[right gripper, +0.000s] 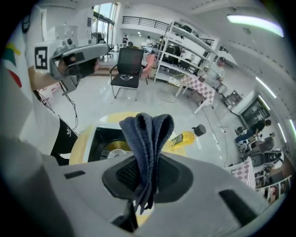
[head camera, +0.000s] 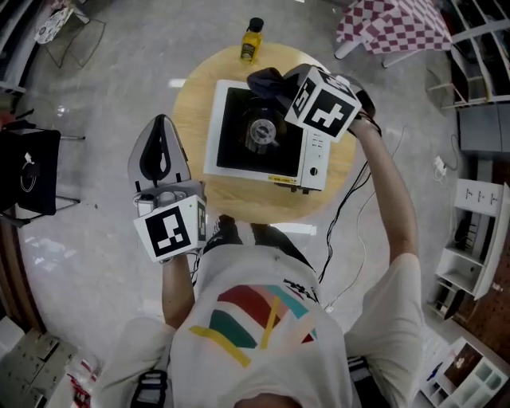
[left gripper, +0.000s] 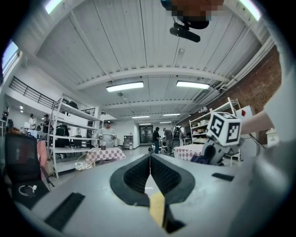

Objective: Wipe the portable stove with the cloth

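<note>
The portable stove (head camera: pixel 263 134) is white with a black top and lies on a round wooden table (head camera: pixel 191 100). My right gripper (head camera: pixel 280 86) hovers over the stove's far edge, shut on a dark grey cloth (head camera: pixel 261 80). In the right gripper view the folded cloth (right gripper: pixel 147 134) sticks up between the jaws of the right gripper (right gripper: pixel 146 159), with the stove (right gripper: pixel 102 144) beneath. My left gripper (head camera: pixel 162 125) hangs over the floor left of the table, away from the stove. In the left gripper view, the left gripper (left gripper: pixel 150 156) has its jaws pressed together with nothing between them.
A yellow bottle (head camera: pixel 252 40) with a black cap stands at the table's far edge. A black chair (head camera: pixel 30 171) is on the left and a checkered-cloth table (head camera: pixel 390 24) at the back right. White shelves (head camera: pixel 470 263) line the right side. A cable (head camera: pixel 351 199) trails over the floor.
</note>
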A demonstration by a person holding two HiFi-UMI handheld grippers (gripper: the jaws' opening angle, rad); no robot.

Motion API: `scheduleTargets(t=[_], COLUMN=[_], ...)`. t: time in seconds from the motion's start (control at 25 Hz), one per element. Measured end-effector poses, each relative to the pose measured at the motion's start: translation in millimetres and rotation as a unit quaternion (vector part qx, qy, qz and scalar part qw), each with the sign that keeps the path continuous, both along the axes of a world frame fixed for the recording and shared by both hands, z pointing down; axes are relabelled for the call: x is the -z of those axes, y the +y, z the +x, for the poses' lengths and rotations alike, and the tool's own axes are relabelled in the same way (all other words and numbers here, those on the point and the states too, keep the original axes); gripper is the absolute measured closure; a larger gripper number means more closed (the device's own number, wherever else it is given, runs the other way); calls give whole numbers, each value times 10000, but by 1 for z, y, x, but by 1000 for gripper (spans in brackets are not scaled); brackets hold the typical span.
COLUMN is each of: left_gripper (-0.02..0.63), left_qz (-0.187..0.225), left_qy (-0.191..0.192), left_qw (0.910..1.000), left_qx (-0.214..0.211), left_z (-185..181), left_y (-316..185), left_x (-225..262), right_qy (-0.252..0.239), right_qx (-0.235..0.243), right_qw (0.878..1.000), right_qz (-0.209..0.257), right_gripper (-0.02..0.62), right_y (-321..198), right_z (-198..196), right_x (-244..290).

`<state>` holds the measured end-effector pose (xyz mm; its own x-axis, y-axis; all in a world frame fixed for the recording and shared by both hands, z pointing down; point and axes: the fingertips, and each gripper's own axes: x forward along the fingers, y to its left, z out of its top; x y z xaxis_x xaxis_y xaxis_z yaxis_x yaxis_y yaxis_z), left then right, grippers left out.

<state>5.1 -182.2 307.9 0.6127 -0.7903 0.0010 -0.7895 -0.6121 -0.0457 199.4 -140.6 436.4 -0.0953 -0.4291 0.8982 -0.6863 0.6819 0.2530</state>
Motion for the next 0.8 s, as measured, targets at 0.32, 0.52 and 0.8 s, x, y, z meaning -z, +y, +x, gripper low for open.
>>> scheduleTargets(t=[0.32, 0.52, 0.8], left_gripper=[600, 600, 600], left_qz=[-337, -490, -697], left_qy=[-190, -221, -249], left_qw=[9953, 9878, 9783], left_qx=[885, 1460, 1936], left_z=[-51, -97, -135], left_y=[-17, -31, -33], left_x=[-24, -44, -61], right_qy=[355, 322, 108], right_qx=[1020, 1262, 1203], right_qw=[9890, 9773, 9678], right_qz=[-1014, -1672, -2210], right_gripper=[565, 565, 565], right_y=[-78, -97, -110], right_z=[-1, -13, -19], right_x=[-60, -106, -123])
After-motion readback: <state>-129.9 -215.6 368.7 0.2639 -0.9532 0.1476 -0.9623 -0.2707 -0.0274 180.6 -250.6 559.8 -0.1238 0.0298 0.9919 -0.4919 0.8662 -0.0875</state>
